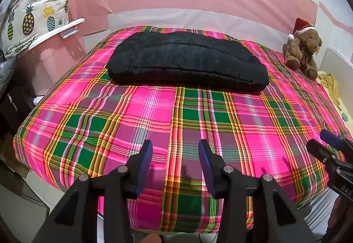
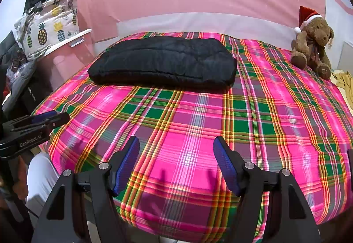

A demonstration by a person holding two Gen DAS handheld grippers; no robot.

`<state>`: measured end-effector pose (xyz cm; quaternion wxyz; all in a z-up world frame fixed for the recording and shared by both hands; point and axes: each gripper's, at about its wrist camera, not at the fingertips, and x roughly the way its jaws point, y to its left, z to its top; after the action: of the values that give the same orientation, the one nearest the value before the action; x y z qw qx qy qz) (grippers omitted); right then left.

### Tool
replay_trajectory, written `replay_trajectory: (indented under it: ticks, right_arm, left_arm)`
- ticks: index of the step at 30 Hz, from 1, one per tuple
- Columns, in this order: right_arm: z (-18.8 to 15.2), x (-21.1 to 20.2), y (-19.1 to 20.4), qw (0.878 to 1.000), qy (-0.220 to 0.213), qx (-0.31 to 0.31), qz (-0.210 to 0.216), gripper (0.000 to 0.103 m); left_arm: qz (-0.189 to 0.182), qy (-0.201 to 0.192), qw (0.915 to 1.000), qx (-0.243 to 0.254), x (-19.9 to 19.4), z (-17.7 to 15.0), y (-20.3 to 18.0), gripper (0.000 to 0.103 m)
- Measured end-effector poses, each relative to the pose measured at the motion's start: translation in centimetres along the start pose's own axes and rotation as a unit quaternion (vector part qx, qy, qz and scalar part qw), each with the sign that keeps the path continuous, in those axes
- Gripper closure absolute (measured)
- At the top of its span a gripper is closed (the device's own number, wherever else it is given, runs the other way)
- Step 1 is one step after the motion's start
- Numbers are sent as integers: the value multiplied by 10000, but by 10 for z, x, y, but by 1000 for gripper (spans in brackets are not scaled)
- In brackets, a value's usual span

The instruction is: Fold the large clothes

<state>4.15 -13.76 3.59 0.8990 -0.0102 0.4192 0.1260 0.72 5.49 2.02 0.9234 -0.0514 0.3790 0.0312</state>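
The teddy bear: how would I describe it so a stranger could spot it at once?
Start at the bed with the pink and green plaid cover. Follow it to the far right corner by the wall, well right of the folded black padded garment. There sits the brown teddy bear, the only toy, wearing a red Santa hat.

Before me the bed (image 1: 154, 123) wears a pink-and-green plaid cover; a folded black quilted garment (image 1: 185, 61) lies mid-bed (flat, neat), a brown teddy bear (image 1: 303, 50) at the far right corner.
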Motion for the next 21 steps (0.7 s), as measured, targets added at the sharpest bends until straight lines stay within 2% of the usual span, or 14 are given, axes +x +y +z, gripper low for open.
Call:
replay_trajectory:
  ticks: [21]
  right_arm:
    - [-1, 1, -1, 10000, 26, 19, -14, 34]
  left_arm:
    - [78, 61, 9999, 36, 4, 0, -2, 58]
